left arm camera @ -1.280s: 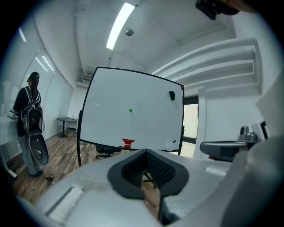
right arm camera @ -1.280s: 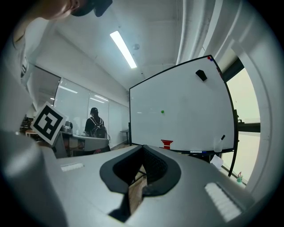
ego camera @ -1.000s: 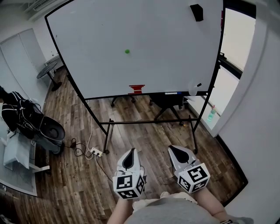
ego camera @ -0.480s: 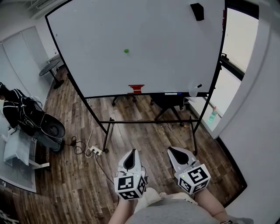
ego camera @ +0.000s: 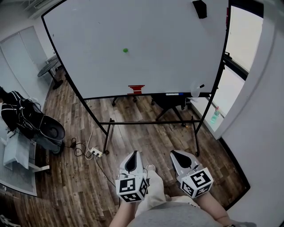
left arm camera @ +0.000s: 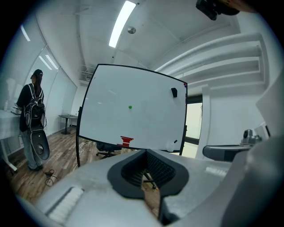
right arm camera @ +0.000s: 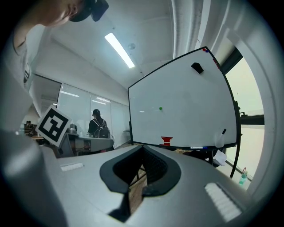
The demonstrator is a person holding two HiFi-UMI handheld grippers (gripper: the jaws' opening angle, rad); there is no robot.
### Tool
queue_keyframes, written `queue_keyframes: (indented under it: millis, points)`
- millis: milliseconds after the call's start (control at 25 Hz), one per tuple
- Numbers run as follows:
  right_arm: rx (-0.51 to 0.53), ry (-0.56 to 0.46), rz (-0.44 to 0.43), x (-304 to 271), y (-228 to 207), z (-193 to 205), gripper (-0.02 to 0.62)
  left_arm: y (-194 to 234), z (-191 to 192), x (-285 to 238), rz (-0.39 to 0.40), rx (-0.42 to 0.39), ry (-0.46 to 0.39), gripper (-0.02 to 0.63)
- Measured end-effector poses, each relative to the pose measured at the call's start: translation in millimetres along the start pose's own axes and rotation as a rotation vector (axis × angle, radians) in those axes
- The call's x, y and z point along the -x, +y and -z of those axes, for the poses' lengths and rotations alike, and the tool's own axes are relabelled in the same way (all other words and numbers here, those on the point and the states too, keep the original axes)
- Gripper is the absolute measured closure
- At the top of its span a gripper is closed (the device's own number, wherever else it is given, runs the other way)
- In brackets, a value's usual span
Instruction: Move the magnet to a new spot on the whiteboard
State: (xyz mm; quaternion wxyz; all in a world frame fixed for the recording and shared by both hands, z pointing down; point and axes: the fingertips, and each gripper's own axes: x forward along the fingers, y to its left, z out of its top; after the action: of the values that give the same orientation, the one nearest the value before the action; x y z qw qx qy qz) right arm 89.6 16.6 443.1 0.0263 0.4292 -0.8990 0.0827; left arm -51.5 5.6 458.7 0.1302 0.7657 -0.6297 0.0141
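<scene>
Far to the left of the jaws, a person with a backpack (left arm camera: 33,119) is standing, partly cut off in the head view. The left gripper (ego camera: 132,156) is hanging over the wood floor (ego camera: 146,137) with its jaws closed on nothing. Well ahead of it and higher, the green magnet (ego camera: 125,50) is sitting on the whiteboard (ego camera: 168,53), far from both pairs of jaws. The right gripper (ego camera: 177,154) is also showing jaws closed and empty. Ahead and to the right of them, a pale cup (ego camera: 195,90) is hanging at the board's lower edge with a dark marker poking out; further contents are too small to tell. A black eraser (ego camera: 199,9) is clinging higher up.
</scene>
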Motion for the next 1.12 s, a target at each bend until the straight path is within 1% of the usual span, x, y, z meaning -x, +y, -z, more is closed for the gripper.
queue_keyframes:
  millis: [200, 520, 920, 1120]
  points:
    - [-0.003, 0.001, 0.006, -19, -14, -3, 0.594, 5, -6, -22, 0.003, -0.001, -0.004, 0.601]
    - [0.015, 0.005, -0.024, -71, -34, -9, 0.594, 30, -19, -70, -0.017, 0.008, -0.018, 0.601]
    - [0.023, 0.0, -0.008, -151, -86, -24, 0.594, 68, -36, -160, -0.025, 0.011, -0.012, 0.601]
    - [0.031, -0.004, 0.001, -198, -109, -42, 0.594, 87, -58, -208, -0.016, -0.008, -0.016, 0.601]
